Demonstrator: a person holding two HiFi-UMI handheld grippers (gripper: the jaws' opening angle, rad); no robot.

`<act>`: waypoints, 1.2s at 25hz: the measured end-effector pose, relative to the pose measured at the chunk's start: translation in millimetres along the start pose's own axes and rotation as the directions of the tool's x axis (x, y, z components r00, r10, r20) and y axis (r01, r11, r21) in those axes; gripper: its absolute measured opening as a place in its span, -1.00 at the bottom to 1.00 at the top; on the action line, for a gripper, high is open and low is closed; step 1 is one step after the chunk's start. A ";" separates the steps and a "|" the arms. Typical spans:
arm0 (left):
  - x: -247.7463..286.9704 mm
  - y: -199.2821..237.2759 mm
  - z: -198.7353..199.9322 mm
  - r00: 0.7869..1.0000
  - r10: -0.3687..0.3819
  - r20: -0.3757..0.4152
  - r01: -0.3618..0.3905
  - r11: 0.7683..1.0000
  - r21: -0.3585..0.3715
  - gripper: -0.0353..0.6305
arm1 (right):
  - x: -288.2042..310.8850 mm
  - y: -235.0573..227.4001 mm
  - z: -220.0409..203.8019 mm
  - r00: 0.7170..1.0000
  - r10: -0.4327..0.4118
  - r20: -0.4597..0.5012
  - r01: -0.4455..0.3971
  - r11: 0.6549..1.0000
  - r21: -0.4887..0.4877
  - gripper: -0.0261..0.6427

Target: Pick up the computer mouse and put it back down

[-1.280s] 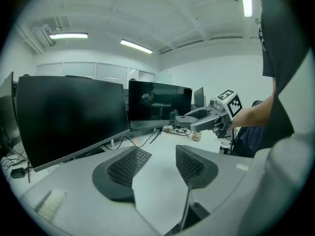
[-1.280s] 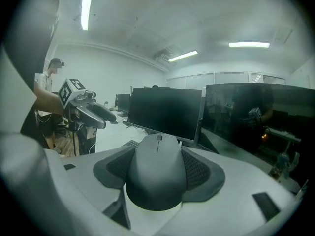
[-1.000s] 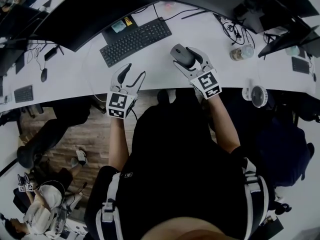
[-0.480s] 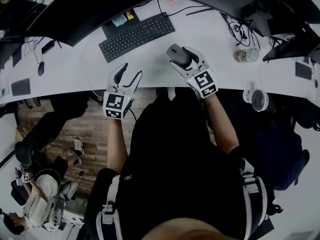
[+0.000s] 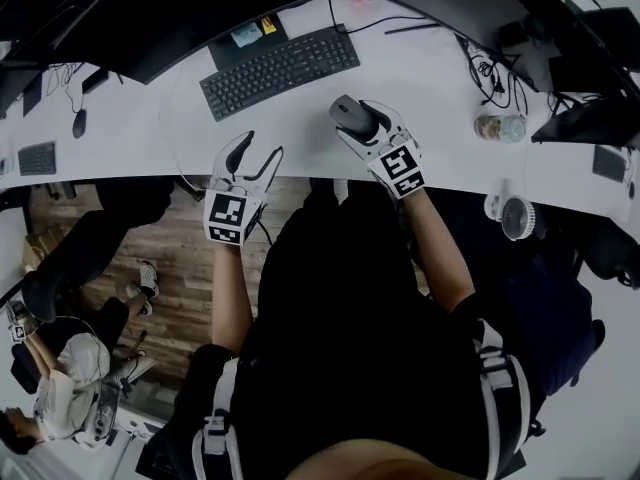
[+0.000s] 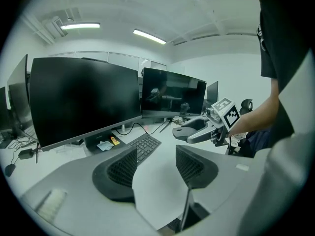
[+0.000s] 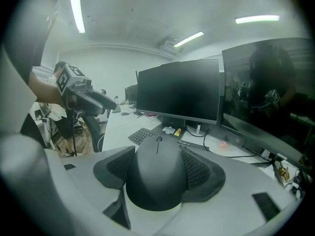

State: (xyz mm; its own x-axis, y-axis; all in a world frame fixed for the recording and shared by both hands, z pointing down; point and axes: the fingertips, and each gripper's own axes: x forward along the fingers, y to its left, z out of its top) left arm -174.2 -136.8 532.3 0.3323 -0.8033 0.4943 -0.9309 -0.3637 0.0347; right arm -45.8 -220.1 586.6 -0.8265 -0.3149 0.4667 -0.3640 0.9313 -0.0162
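Note:
A dark grey computer mouse point(image 5: 348, 111) sits between the jaws of my right gripper point(image 5: 353, 120), right of the keyboard and low over the white desk point(image 5: 440, 88). In the right gripper view the mouse point(image 7: 157, 176) fills the gap and both ribbed pads press its sides. Whether it touches the desk I cannot tell. My left gripper point(image 5: 262, 145) hovers at the desk's near edge, open, with only bare desk between its pads point(image 6: 123, 167). From there the right gripper and the mouse point(image 6: 183, 131) show at the right, above the desktop.
A black keyboard point(image 5: 280, 68) lies ahead of the left gripper, under a wide dark monitor point(image 5: 200, 8). Cables point(image 5: 490, 68), a small jar point(image 5: 497, 128) and a desk fan point(image 5: 515, 213) are at the right. Another person sits at the lower left point(image 5: 70, 398).
The right gripper has come down toward the desk with the mouse still in it, drifting slightly left toward the keyboard. The left gripper has sunk a little and stays open.

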 end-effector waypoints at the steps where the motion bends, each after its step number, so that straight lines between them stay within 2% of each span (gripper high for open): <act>1: -0.2 0.7 -0.3 1.000 0.005 -0.002 -0.005 1.000 -0.003 -0.16 | 2.3 0.5 -2.6 1.000 0.007 -0.007 -0.007 1.000 0.001 -0.04; 12: 0.5 8.3 -14.6 0.999 0.033 -0.041 -0.035 0.998 -0.047 -0.16 | 34.6 14.8 -38.1 0.991 0.091 -0.099 -0.094 0.995 -0.027 -0.04; 30: 21.0 12.2 -27.9 0.996 0.027 -0.089 -0.033 0.997 -0.073 -0.16 | 76.1 7.2 -89.4 0.970 0.135 -0.203 -0.139 0.990 -0.008 -0.04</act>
State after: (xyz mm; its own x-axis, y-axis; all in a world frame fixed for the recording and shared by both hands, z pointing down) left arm -182.8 -145.0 567.4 0.2926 -0.7678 0.5700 -0.9499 -0.3016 0.0814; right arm -72.9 -221.0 701.0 -0.7632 -0.1424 0.6303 -0.2417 0.9675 -0.0740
